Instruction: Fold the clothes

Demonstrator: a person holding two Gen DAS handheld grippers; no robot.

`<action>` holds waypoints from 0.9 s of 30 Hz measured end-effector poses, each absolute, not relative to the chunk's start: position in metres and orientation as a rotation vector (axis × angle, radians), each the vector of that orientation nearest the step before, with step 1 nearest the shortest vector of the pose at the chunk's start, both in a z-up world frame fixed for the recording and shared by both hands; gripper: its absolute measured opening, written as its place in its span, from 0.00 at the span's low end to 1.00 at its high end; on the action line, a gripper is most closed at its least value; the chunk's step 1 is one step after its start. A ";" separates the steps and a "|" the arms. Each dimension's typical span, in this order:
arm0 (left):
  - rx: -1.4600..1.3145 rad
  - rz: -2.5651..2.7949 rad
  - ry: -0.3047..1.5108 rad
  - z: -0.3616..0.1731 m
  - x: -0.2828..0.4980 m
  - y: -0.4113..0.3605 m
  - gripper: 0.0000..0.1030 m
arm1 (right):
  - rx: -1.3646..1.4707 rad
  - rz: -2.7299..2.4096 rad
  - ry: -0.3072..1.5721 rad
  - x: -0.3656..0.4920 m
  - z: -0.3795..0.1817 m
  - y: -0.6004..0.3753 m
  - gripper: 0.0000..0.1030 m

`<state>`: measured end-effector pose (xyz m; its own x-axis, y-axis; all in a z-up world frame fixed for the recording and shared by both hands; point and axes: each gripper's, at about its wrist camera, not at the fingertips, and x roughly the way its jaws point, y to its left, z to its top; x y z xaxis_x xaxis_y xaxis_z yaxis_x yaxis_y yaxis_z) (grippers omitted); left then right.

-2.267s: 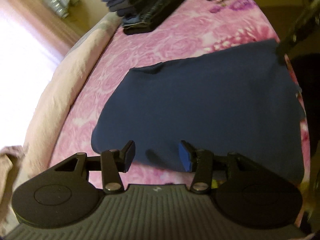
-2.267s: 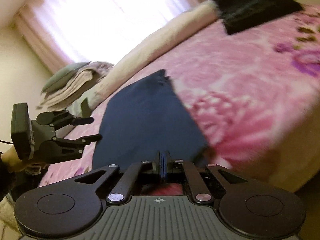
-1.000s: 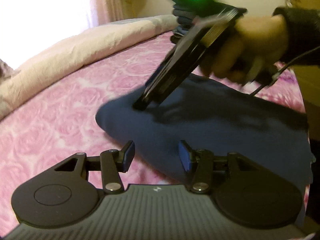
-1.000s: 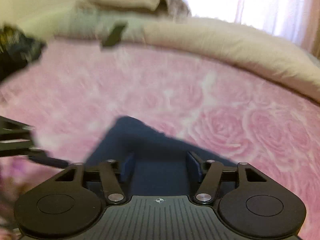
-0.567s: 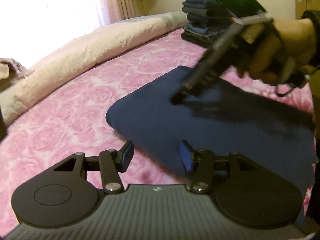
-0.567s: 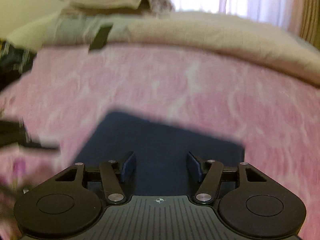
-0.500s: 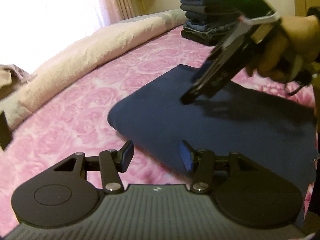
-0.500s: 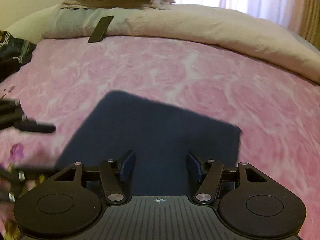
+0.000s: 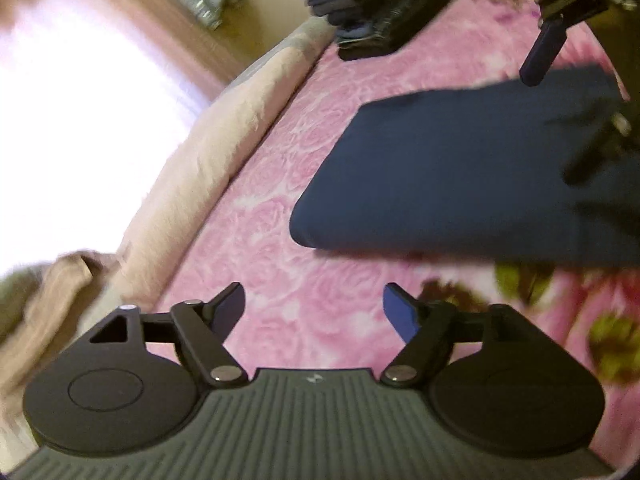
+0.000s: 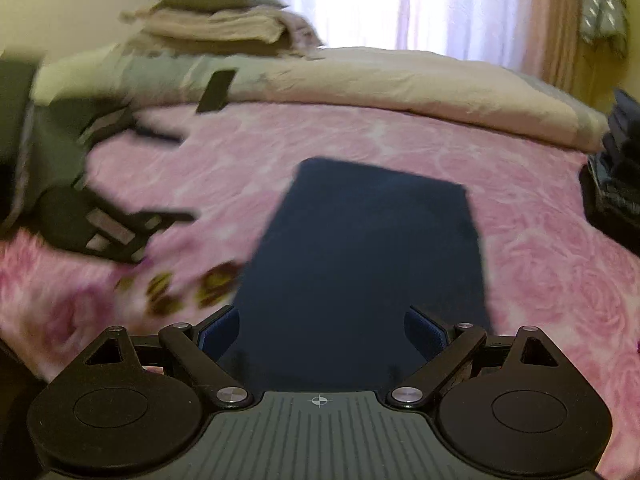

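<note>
**Both tongs wide, blue cloth folded on the bed**

My left tongs (image 9: 313, 308) are spread wide and hold nothing. They hang over the pink bed cover, and the folded blue cloth (image 9: 452, 176) lies ahead of them and to the right, not touching. My right tongs (image 10: 321, 334) are wide too and empty. The blue cloth (image 10: 372, 248) lies right in front of them and runs away from me, its near end between the two fingers.

The cloth is dark blue, smooth and flat, a neat rectangle with a rounded fold on one edge. The bed cover (image 9: 280, 248) is soft pink with a rose pattern. A long, pale, rumpled rolled quilt (image 10: 400, 84) runs along the far side. A stack of dark folded clothes (image 9: 384, 8) sits farther off on the bed.

I can read no words anywhere.
</note>
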<state>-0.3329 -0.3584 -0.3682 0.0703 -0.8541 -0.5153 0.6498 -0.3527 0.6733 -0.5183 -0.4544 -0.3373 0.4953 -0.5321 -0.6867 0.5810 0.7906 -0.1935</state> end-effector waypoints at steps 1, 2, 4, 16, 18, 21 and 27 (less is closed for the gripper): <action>1.131 -1.592 -0.293 -0.372 -0.331 -0.357 0.77 | 0.035 -0.679 0.825 -0.511 -0.342 -0.442 0.89; 1.148 -1.596 -0.331 -0.376 -0.329 -0.356 0.78 | 0.003 -0.683 0.842 -0.503 -0.347 -0.429 0.89; 1.176 -1.608 -0.407 -0.385 -0.325 -0.355 0.80 | -0.060 -0.690 0.876 -0.487 -0.357 -0.403 0.89; 1.301 -1.668 -0.786 -0.442 -0.319 -0.397 0.85 | -0.335 -0.704 1.032 -0.477 -0.383 -0.405 0.37; 1.296 -1.673 -0.766 -0.443 -0.321 -0.404 0.85 | -0.281 -0.698 1.018 -0.481 -0.377 -0.408 0.37; 1.274 -1.682 -0.701 -0.439 -0.323 -0.405 0.85 | -0.225 -0.682 1.000 -0.484 -0.371 -0.412 0.38; 1.210 -1.691 -0.350 -0.421 -0.319 -0.393 0.85 | -0.202 -0.632 0.995 -0.490 -0.364 -0.410 0.48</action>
<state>-0.3191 -0.3930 -0.4205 -0.0139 -0.8328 -0.5534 0.5450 -0.4703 0.6941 -0.4904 -0.4103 -0.3644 0.3842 -0.5812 -0.7173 0.4030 0.8046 -0.4361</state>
